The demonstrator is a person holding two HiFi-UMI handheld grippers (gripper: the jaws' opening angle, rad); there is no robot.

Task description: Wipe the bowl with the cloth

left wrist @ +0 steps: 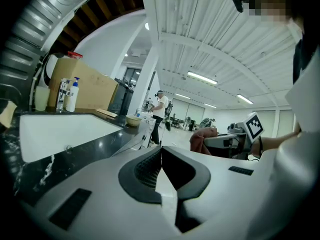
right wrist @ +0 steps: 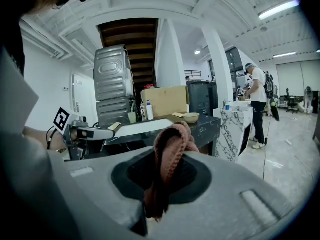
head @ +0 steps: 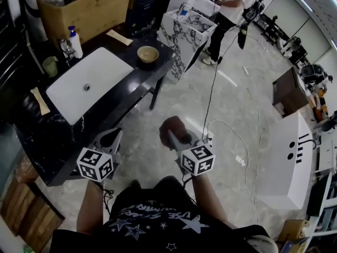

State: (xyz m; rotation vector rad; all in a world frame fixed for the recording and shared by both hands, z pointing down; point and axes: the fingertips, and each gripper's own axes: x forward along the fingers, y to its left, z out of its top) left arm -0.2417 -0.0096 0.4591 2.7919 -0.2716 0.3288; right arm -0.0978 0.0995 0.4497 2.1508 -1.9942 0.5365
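Gripping the reddish-brown cloth [right wrist: 172, 144] in the right tongs [right wrist: 167, 169], clamped on a bunched fold of it and leaving a loop bulging up past the tips. Holding the left tongs [left wrist: 161, 151] pressed together on nothing, level with the right tongs and just to their left. Judging the task as barely under way: having the cloth in hand, but not yet reaching the bowl [head: 148, 54], so leaving all of the wiping to do. Finding the bowl well ahead of both tongs, roughly between the lines along which they are pointing, sitting empty and upright near the far end of the dark tabletop [head: 138, 77], beyond a white sink [head: 103, 74] lying ahead and to the left of the left tongs. Needing, by this reading, to be closing that whole gap before bringing cloth and bowl together.
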